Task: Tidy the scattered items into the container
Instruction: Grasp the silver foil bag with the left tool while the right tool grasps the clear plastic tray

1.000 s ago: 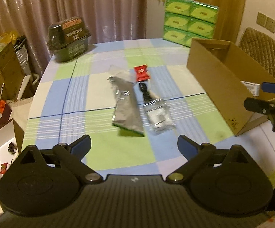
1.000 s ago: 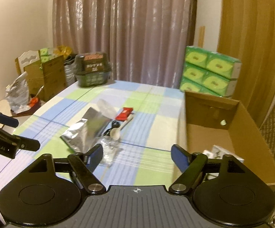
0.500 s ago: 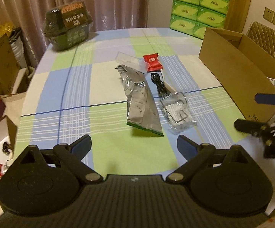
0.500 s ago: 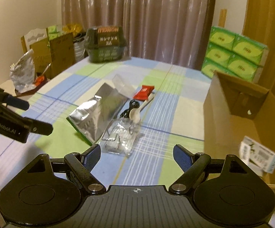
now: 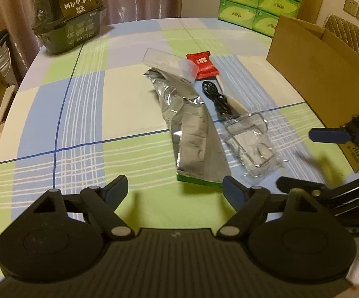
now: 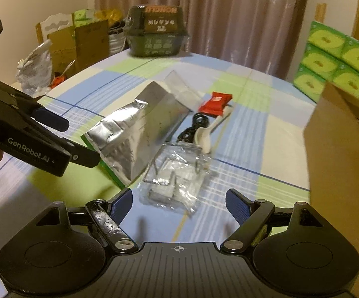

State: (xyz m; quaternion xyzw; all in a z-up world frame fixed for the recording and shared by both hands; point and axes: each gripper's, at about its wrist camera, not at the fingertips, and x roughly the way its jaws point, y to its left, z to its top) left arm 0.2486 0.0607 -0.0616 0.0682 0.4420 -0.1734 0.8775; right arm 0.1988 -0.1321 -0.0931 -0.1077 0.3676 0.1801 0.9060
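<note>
Two claws come down over a table with a checked cloth (image 5: 85, 114), and a little heap of things lies in the middle of it. The left gripper (image 5: 174, 188) has its jaws apart with nothing between them; they have just been closing a little, maybe to fit the edge of the silver bag (image 5: 191, 129) lying just ahead of it. The right gripper (image 6: 178, 202) is open wide too and holds nothing. It points at the clear plastic packet (image 6: 177, 171), which touches the silver bag on one side. Behind these lie a black cable (image 6: 194, 126), a white spoon (image 6: 205, 134) and a red packet (image 6: 215, 103), all close together. A clear flat sleeve (image 5: 169, 63) rests on the far end of the bag. The cardboard box (image 5: 323, 69) stands open on the right side of the table, near the heap, so each thing only has a short trip. I think each claw is going for its own thing, so two can be moved at once. The shiny bag and the soft plastic look slippery, so the claws may need to pinch an edge.
</note>
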